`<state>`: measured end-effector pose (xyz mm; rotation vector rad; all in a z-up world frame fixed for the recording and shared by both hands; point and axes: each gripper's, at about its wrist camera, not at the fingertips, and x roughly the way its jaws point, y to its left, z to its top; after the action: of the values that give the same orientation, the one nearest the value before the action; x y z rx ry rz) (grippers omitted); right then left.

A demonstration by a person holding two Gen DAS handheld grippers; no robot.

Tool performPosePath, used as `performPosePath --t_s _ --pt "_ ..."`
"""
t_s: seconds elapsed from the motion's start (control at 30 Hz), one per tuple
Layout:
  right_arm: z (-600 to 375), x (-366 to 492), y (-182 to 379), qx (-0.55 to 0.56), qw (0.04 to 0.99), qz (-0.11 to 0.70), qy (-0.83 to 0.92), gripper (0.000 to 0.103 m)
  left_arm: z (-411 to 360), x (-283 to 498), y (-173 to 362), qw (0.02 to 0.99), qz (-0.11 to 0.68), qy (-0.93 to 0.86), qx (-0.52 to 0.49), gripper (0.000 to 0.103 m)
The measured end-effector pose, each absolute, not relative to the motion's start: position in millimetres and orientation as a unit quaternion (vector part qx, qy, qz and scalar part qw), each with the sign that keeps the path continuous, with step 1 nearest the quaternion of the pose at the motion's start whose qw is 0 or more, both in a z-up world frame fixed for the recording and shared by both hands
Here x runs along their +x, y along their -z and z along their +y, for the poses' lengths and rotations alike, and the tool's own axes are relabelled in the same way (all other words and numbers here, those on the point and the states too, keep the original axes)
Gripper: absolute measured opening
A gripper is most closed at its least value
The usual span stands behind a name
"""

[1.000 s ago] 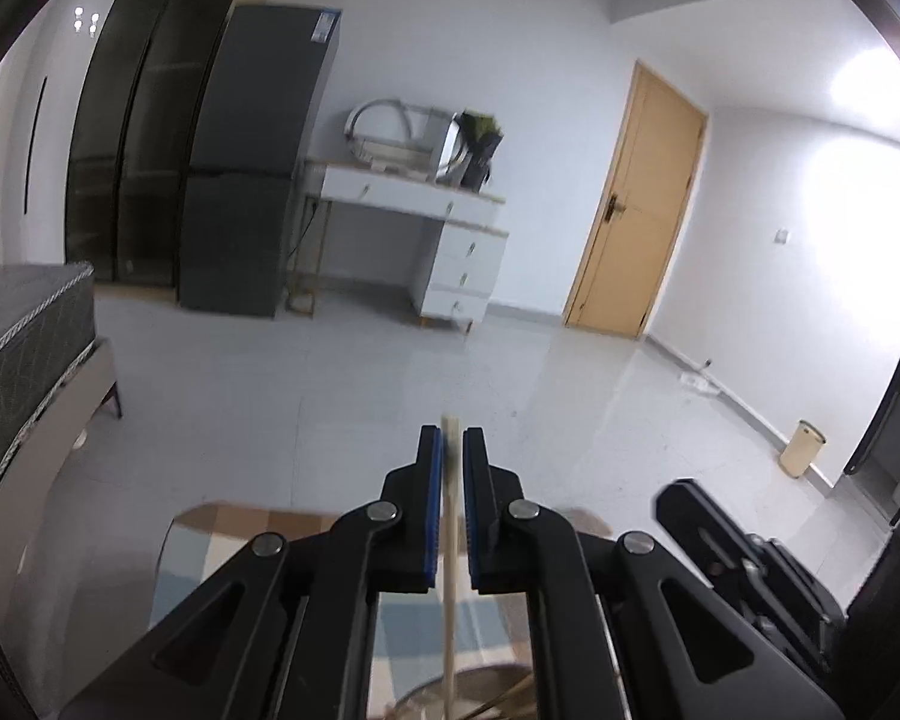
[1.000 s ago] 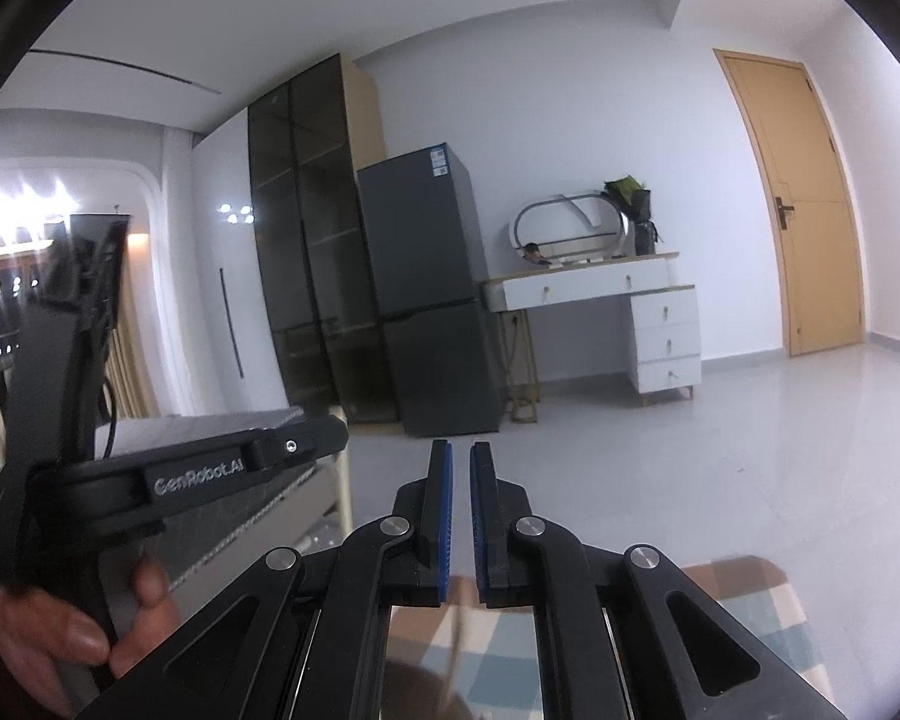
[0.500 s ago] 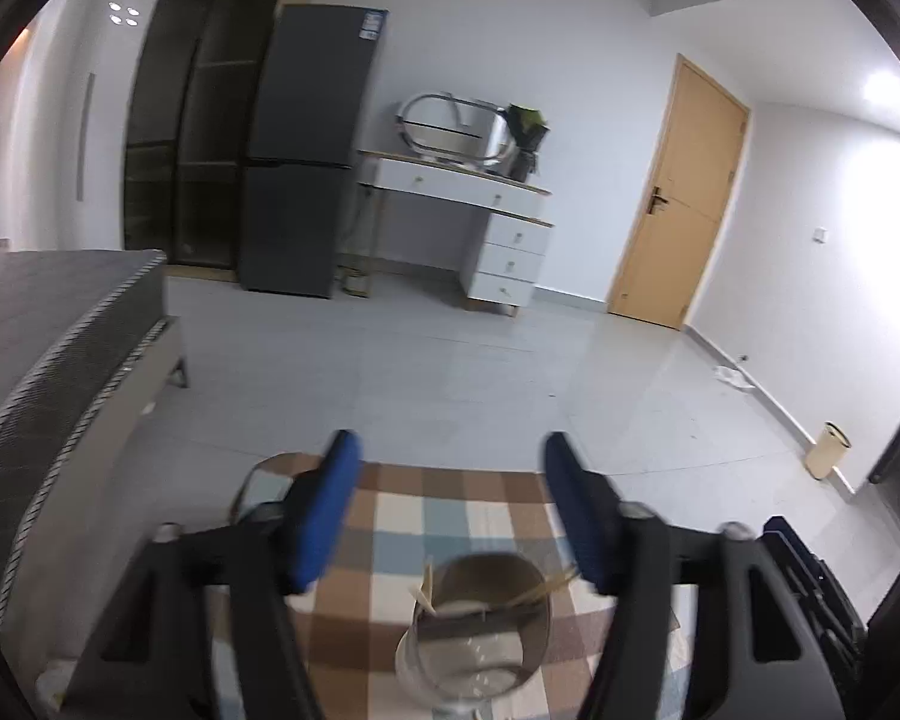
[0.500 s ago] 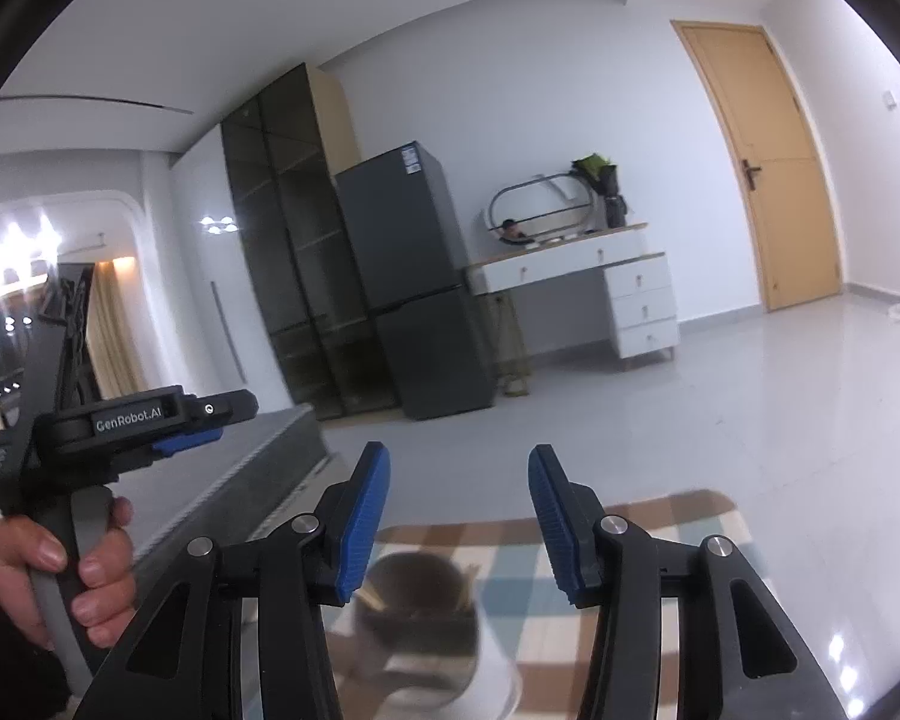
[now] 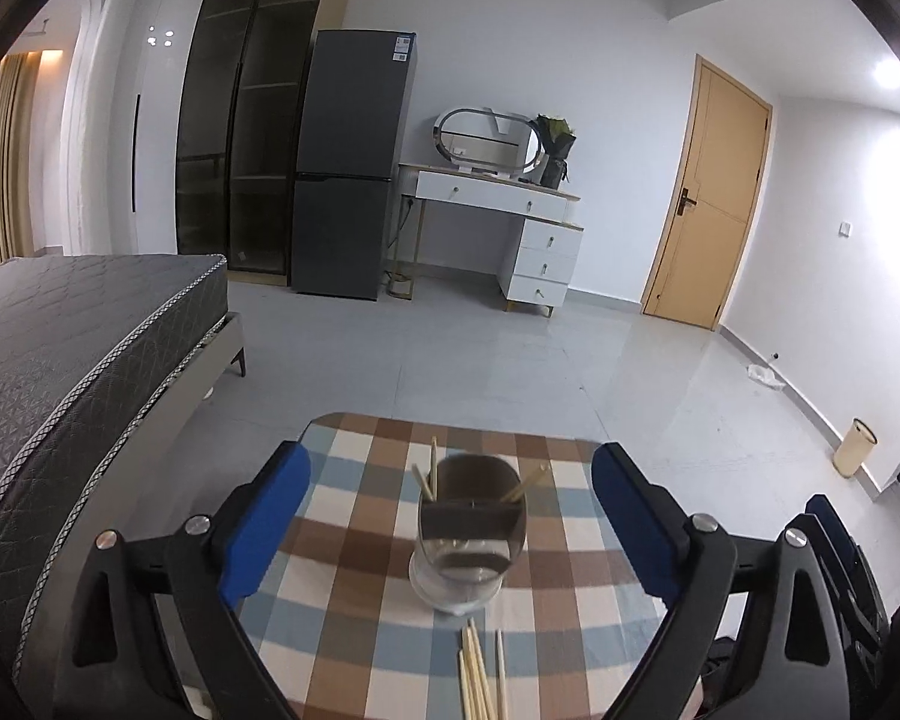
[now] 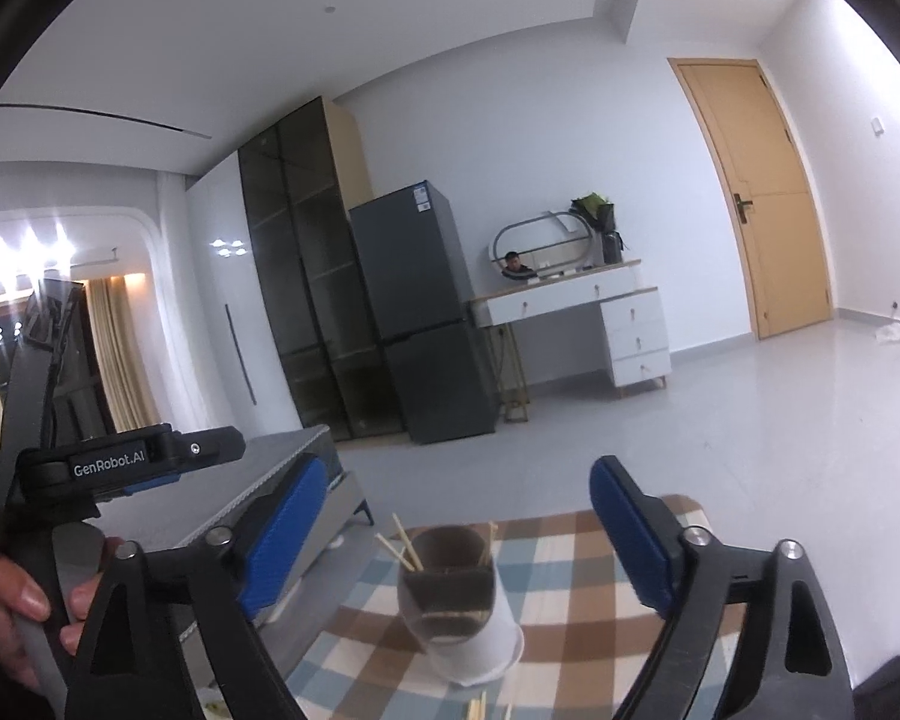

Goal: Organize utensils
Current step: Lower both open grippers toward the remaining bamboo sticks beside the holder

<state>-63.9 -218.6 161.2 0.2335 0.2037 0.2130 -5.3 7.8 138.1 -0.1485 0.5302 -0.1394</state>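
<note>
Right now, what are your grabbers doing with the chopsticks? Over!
Left gripper and right gripper opening, nothing between pads. Some chopsticks in the metal cup. More loose chopsticks on the checkered table. Nothing blocking.

grey fridge (image 5: 354, 162), white dresser (image 5: 510, 228), wooden door (image 5: 711, 198)

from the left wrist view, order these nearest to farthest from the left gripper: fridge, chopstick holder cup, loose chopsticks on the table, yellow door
1. Loose chopsticks, lying on the checked cloth at the bottom edge, just below the left gripper.
2. Chopstick holder cup, standing mid-table ahead of the opening jaws, not between them.
3. Fridge and yellow door, both far across the room, left and right: too close to call.
</note>
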Motion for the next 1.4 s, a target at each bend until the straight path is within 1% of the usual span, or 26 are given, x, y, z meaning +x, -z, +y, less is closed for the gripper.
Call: performPosePath --t_s 0.23,0.37,0.47,0.67,0.97,1.1,1.27,1.3,1.37,1.4 --pt "-215.1 -79.6 -145.5 0.117 0.982 0.115 -0.09 0.103 4.6 -17.5 -115.4 0.962 0.258 0.075 -0.057 0.093" --pt "-215.1 -85.4 -134.2 0.113 0.984 0.113 -0.073 0.103 4.5 -17.1 -97.9 0.962 0.256 0.071 -0.056 0.094" --pt "-214.3 -89.1 -117.9 0.108 0.983 0.129 -0.076 0.103 3.6 -14.7 -78.3 0.96 0.261 0.077 -0.058 0.093" --pt "-211.7 -74.2 -80.7 0.105 0.97 0.197 -0.1 0.103 1.7 -4.5 -40.2 0.959 0.276 0.058 -0.04 0.093" --pt "-209.6 -52.4 -37.7 0.099 0.955 0.269 -0.081 0.103 11.9 20.7 20.9 0.939 0.339 0.042 -0.044 0.093" --pt "-208.7 -29.8 -12.5 0.106 0.928 0.349 -0.079 0.103 13.6 33.2 39.3 0.931 0.362 0.026 -0.041 0.093" --pt "-208.2 -3.0 17.7 0.088 0.9 0.423 -0.056 0.103 18.9 50.7 50.8 0.915 0.401 0.011 -0.054 0.093" --pt "-207.6 3.2 22.7 0.088 0.893 0.438 -0.054 0.102 20.4 54.9 53.3 0.909 0.413 0.0 -0.051 0.093" --pt "-202.8 20.4 36.6 0.09 0.864 0.49 -0.077 0.095 27.8 62.6 58.1 0.897 0.437 -0.005 -0.067 0.093" --pt "-197.9 31.3 43.9 0.083 0.847 0.515 -0.101 0.084 31.9 65.1 61.7 0.891 0.447 -0.008 -0.08 0.093"
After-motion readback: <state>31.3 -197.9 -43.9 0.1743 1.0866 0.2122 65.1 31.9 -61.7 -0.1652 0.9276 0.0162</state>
